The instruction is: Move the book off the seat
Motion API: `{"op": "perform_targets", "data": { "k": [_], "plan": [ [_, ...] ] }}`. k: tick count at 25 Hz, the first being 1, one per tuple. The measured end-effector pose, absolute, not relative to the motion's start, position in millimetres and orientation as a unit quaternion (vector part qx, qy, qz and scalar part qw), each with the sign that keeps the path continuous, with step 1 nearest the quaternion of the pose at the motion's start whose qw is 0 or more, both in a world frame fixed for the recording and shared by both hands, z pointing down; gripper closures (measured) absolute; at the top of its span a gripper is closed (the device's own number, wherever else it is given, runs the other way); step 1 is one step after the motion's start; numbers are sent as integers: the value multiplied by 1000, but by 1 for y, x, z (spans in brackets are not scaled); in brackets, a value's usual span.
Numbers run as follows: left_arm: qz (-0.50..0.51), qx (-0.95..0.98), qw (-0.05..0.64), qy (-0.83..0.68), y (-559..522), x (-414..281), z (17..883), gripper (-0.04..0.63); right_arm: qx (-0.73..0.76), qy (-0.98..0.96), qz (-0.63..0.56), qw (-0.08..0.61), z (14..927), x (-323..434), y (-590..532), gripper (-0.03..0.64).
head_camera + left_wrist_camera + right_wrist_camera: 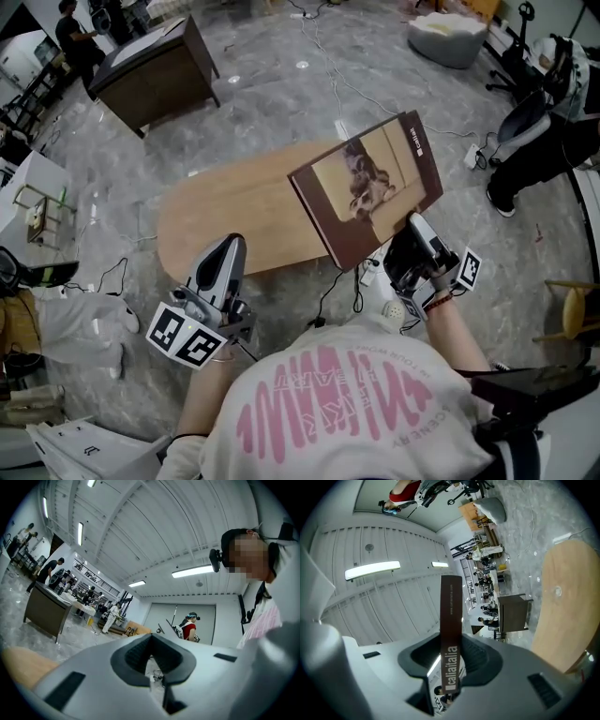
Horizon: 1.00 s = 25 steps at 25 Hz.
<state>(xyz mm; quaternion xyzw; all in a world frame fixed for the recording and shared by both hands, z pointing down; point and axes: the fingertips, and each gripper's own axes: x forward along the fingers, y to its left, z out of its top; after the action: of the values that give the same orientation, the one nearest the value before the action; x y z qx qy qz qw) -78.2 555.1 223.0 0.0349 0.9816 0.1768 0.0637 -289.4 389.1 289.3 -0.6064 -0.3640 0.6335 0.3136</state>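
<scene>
Head view: item, one book [370, 183], brown cover with a pale photograph. It is tilted in the air over the right end of the seat [234, 211] and looks lifted clear of it. My right gripper [415, 230] holds it by the near edge. Right gripper view: the book [451, 634] stands edge-on and upright between my jaws, which are closed on its thin edge, with the wooden seat [562, 606] well apart at the right. Handling, as I judge it: stiff boards, thin, moderately heavy, smooth cover. Pinched at one edge it will lever and may slip, so a deeper bite by the spine would suit. Left gripper [228, 246]: jaws together on nothing, near the seat's near edge. Surroundings: cables [333, 286] on the floor just beyond the seat's near side, a dark desk [155, 70] far left, a grey cushion [448, 37] far right, a seated person [553, 141] at the right. Nothing appears to block the way to the open floor.
</scene>
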Motion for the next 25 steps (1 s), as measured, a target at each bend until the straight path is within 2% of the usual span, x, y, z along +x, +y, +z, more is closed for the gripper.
{"op": "perform_targets", "data": {
  "k": [10, 18, 25],
  "plan": [
    [189, 16, 51, 981, 574, -74, 230, 588, -592, -381, 634, 320, 298, -271, 401, 472],
    [182, -31, 45, 982, 545, -62, 255, 588, -591, -386, 616, 350, 321, -247, 392, 472],
    [205, -52, 12, 977, 537, -56, 270, 588, -572, -390, 609, 387, 343, -245, 411, 472]
  ]
}}
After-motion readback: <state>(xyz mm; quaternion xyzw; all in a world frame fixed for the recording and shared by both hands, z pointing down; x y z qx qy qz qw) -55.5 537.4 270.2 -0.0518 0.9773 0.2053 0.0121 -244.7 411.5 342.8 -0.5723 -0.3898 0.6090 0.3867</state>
